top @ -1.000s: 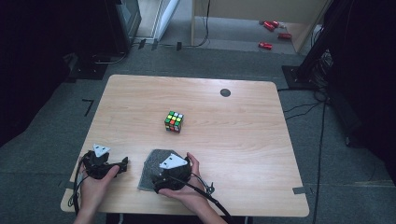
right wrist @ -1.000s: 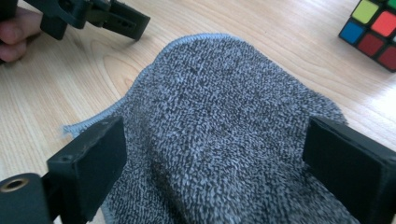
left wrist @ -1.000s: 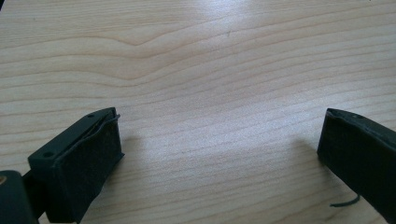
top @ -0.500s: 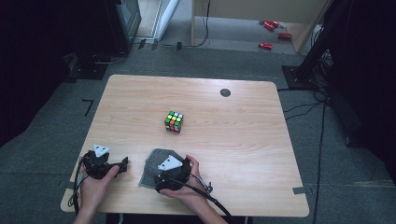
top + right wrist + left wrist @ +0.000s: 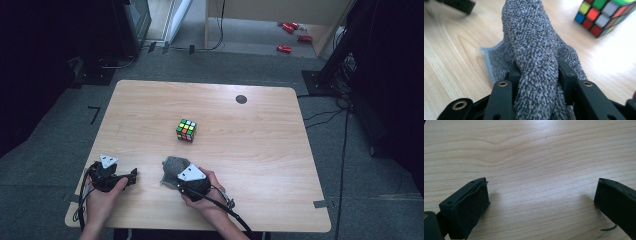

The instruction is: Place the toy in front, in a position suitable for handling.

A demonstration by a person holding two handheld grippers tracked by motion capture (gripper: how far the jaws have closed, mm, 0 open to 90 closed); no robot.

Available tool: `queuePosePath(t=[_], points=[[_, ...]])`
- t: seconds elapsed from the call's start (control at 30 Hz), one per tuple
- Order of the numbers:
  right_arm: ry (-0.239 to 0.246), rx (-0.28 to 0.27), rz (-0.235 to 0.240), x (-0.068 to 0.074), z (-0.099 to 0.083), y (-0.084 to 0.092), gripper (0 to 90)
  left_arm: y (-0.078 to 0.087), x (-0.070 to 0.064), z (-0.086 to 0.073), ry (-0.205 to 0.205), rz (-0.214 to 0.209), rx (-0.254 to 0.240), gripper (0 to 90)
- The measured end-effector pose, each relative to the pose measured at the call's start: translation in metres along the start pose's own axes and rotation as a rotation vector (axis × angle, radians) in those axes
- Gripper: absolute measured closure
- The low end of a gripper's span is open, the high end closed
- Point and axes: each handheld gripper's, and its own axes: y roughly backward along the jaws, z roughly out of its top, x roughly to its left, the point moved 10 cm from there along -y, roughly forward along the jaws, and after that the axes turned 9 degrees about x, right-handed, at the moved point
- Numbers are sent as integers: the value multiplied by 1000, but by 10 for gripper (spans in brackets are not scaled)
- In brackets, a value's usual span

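We see 2 forearms entering from the near edge. The left gripper (image 5: 131,176) rests low, jaws spread wide — nothing between them. The right gripper (image 5: 170,176) has just been closing — its jaws pinch grey fabric (image 5: 534,50).

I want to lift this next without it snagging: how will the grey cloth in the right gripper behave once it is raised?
The grey cloth will probably hang limp, since it already bunches into a fold where the right gripper, whose jaws have just been closing, pinches it. Its nubbly weave looks grippy, so slipping seems unlikely. Trailing edges may drag on the table, possibly towards the puzzle cube.
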Motion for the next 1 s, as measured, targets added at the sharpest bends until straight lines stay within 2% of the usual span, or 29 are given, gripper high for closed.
queuePosePath(t=[0.2, 0.37, 0.43, 0.47, 0.5, 0.63, 0.7, 0.77, 0.83, 0.87, 1.0], points=[[-35, -59, -28, -23, 10, 26, 642, 0, 0, 0, 0, 0, 0, 0], [-67, -91, -67, -51, 12, 50, 636, 1, 0, -1, -2, -3, 2, 0], [-82, -100, -80, -62, 11, 60, 634, 2, 1, -1, 8, -2, 2, 1], [-93, -110, -98, -73, 10, 68, 631, 2, 2, -1, 14, -1, 3, 2], [-93, -110, -98, -73, 10, 68, 631, 2, 2, -1, 21, -4, 1, 2], [-126, -127, -140, -98, 5, 85, 626, 7, 5, 2, 56, -10, -27, 32], [-143, -133, -159, -109, 0, 92, 626, 10, 1, 5, 67, -33, -42, 32], [-161, -137, -177, -121, -5, 98, 626, 12, -4, 9, 60, -40, -53, 32], [-194, -141, -201, -138, -16, 107, 626, 16, -13, 13, 67, -91, -65, 33], [-194, -141, -201, -138, -16, 107, 626, 17, -17, 15, 62, -102, -71, 33], [-245, -131, -220, -156, -36, 114, 625, 22, -30, 24, 48, -124, -94, 34]])
